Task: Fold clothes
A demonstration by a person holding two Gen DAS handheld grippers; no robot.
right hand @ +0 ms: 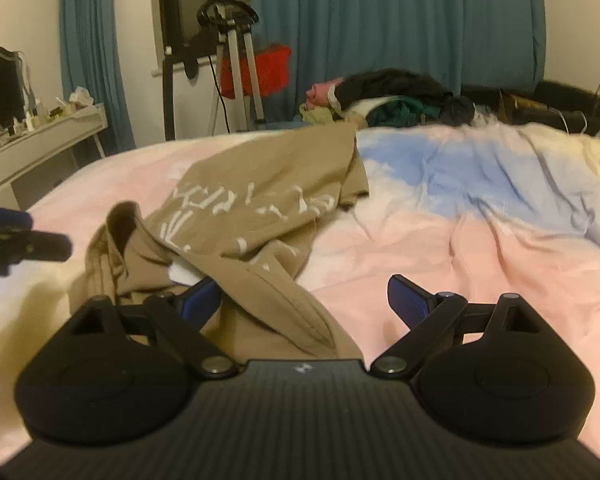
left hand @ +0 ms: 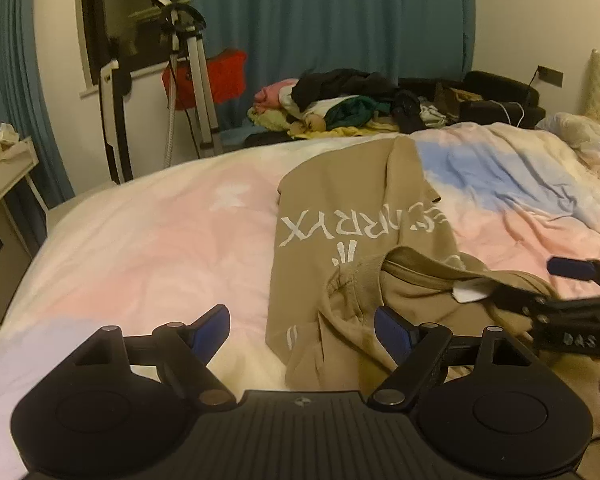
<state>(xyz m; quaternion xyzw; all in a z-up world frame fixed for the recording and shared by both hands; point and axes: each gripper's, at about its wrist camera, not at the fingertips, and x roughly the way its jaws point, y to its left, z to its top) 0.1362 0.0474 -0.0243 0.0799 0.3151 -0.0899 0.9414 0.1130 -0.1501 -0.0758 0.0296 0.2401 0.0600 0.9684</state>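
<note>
A tan T-shirt [left hand: 340,208] with white lettering lies partly folded on the bed, collar end near me; it also shows in the right wrist view [right hand: 260,216]. My left gripper [left hand: 302,330] is open, its right finger over the shirt's near shoulder, its left finger over bare bedding. My right gripper [right hand: 304,300] is open, low over the shirt's near edge, with cloth lying between the fingers. The right gripper also shows at the right edge of the left wrist view [left hand: 572,292]. The left gripper shows at the left edge of the right wrist view [right hand: 16,236].
The bed has a pink, blue and white duvet [left hand: 140,248]. A pile of mixed clothes [left hand: 340,104] lies at the far edge. A tripod stand [left hand: 188,80] and a red bag [left hand: 216,76] stand beyond the bed. A white dresser [right hand: 40,140] is at the left.
</note>
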